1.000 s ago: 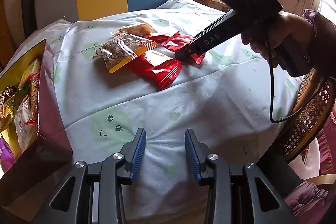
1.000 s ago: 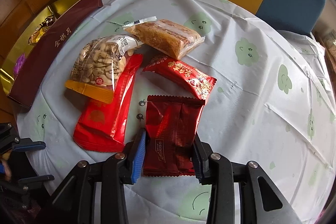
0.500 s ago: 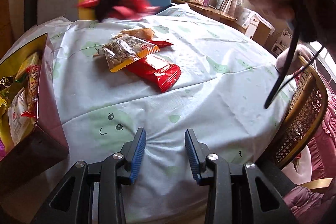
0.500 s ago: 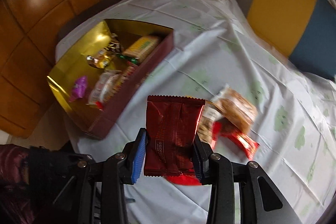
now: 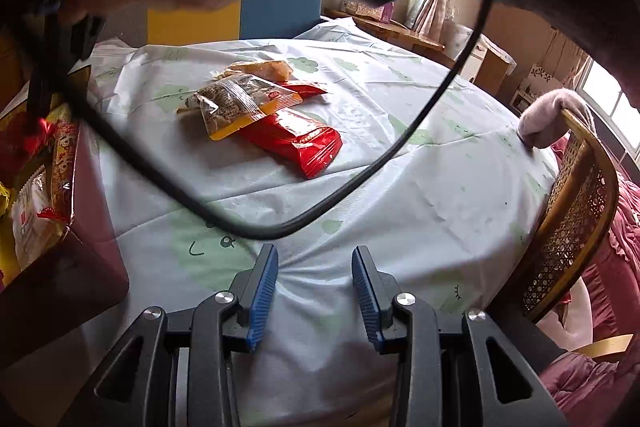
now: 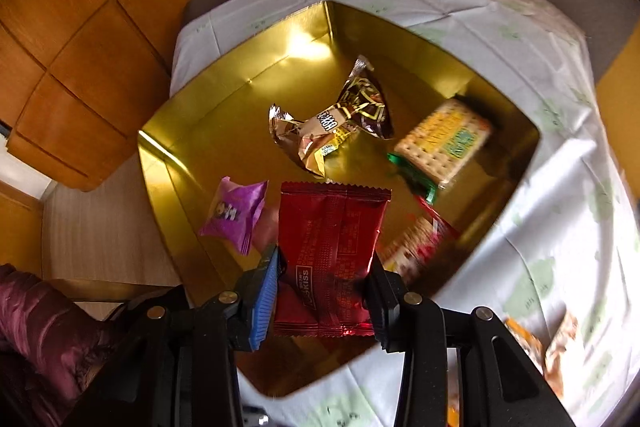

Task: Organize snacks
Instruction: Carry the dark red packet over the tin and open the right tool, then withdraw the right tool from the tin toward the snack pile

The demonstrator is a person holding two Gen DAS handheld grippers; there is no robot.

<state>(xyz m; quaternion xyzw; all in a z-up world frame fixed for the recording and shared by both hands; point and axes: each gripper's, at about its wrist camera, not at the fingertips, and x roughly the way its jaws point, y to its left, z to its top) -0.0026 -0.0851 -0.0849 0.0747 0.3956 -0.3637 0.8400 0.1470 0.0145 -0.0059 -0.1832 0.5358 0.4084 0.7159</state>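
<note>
Snack sorting, midway: one dark red packet (image 6: 332,255) over the gold box (image 6: 240,99).

My right gripper (image 6: 322,283) pinches that packet above the box, not yet dropped; several snacks already lie inside. My left gripper (image 5: 314,291) hangs spread and empty over the tablecloth (image 5: 420,187), where a peanut bag (image 5: 236,101), red packets (image 5: 296,141) and a pastry wait.

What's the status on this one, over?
Right hand-held gripper shut on dark red snack pack, above gold box. Left hand-held gripper open, empty. Cable crosses left view.
</note>
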